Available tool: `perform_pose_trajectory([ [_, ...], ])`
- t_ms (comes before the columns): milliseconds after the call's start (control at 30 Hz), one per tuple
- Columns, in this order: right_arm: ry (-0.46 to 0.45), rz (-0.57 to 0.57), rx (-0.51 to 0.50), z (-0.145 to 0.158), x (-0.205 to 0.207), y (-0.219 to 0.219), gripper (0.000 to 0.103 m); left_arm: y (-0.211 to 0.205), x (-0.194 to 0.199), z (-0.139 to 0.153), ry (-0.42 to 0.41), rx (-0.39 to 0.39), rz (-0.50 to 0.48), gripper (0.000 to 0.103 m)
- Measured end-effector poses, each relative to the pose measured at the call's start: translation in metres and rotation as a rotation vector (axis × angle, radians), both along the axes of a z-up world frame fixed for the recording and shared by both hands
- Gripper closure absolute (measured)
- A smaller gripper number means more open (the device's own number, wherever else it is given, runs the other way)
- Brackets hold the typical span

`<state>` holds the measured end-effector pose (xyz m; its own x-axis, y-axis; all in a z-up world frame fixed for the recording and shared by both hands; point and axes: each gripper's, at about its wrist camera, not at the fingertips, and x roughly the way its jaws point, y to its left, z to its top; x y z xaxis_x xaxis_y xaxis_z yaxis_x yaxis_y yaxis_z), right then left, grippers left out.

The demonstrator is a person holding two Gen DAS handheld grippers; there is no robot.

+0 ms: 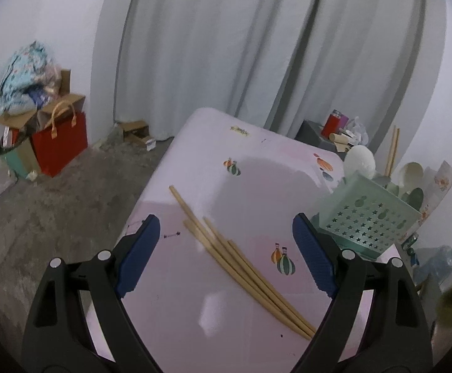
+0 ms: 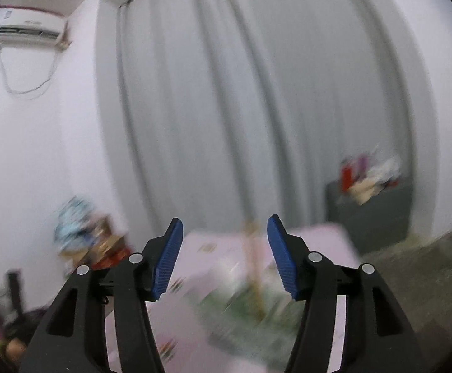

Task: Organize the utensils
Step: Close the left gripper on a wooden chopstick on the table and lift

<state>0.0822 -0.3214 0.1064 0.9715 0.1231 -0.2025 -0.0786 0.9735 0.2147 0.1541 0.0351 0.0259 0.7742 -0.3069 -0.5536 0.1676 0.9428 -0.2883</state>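
Both grippers wide open, nothing held; loose chopsticks on the pink tabletop.

Left gripper [image 1: 226, 242]: jaws spread wide and empty, hovering over the tabletop [image 1: 257, 161], with the bundle of wooden chopsticks [image 1: 241, 261] lying flat between its fingers, not touched. Chopsticks run diagonally, near ends close to the right finger, far end pointing away to the left. Green perforated utensil basket [image 1: 365, 220] sits at the tabletop's right edge, just right of the chopsticks; it holds spoons [image 1: 412, 171] and two upright chopsticks [image 1: 392, 149]. Right gripper [image 2: 224, 248]: jaws also wide apart, empty. That view is motion-blurred; a green blur with an upright wooden stick [image 2: 253, 267] shows between its fingers, contact cannot be told. Grey curtain [image 1: 257, 46] behind the tabletop.
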Motion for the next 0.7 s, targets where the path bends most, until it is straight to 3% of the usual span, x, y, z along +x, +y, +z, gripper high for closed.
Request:
perform_pose_trajectory([
  [100,0.152,0.127,0.023,-0.04,0.007,0.024,0.048,0.0,0.01,-0.011,0.069,-0.047,-0.013,0.027],
  [233,0.406,0.23,-0.047,-0.107,0.021,0.069,0.048,-0.001,0.037,-0.042,0.249,-0.147,-0.019,0.05],
  [300,0.465,0.261,-0.089,-0.128,0.023,0.084,0.05,-0.001,0.047,-0.056,0.325,-0.178,-0.003,0.061],
  [333,0.485,0.272,-0.109,-0.137,0.023,0.091,0.05,0.001,0.055,-0.066,0.378,-0.203,0.014,0.068],
  [433,0.508,0.304,-0.105,-0.147,0.017,0.103,0.05,0.005,0.063,-0.086,0.473,-0.281,0.057,0.075],
  [533,0.511,0.321,-0.07,-0.151,0.015,0.101,0.05,0.004,0.064,-0.098,0.516,-0.313,0.079,0.081],
  [700,0.521,0.317,-0.033,-0.151,0.02,0.096,0.054,0.001,0.069,-0.105,0.538,-0.355,0.114,0.082],
])
